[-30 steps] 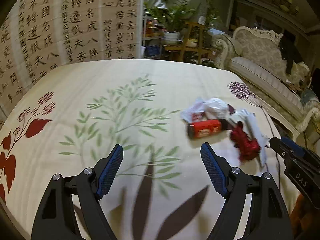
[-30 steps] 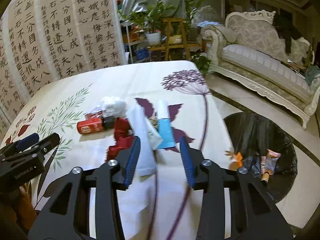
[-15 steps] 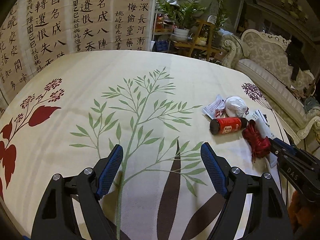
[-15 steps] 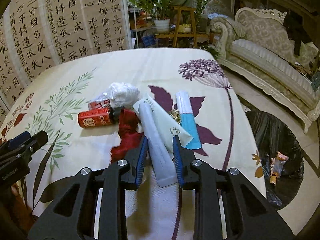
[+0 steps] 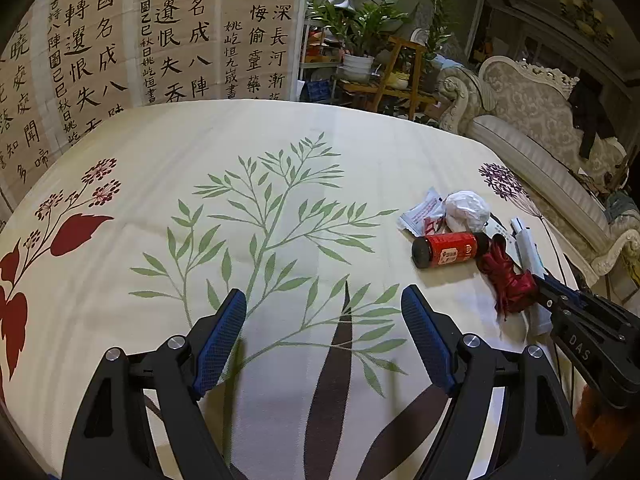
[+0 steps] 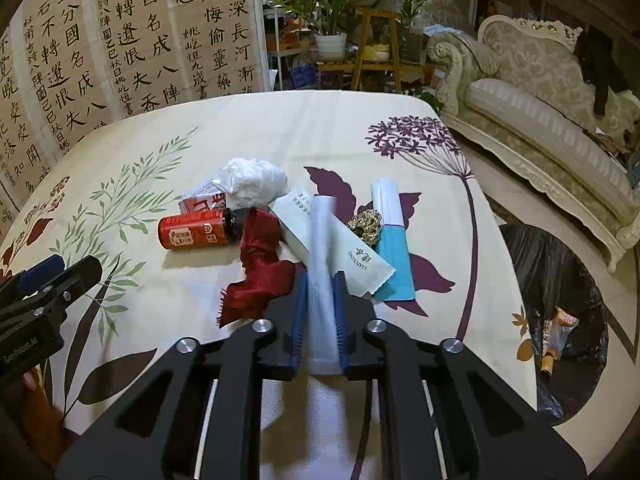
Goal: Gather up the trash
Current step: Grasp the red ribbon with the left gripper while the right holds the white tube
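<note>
"LANXING" on pale packet [image 6: 352, 252]; "DAS", perhaps cut off, on right hand-held gripper [image 5: 536, 286].

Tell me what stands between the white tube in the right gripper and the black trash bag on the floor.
The right gripper is shut on the white tube. Toward the black trash bag, the pale wrapper overlaps the tube, and the blue-and-white tube lies beyond it. Past the table edge, nothing visible blocks the way.

The right gripper [image 6: 320, 300] has its jaws clamped on a pale tube [image 6: 322, 248], low over the surface; the left gripper [image 5: 322, 332] hovers level, jaws spread wide, gripping nothing.
</note>
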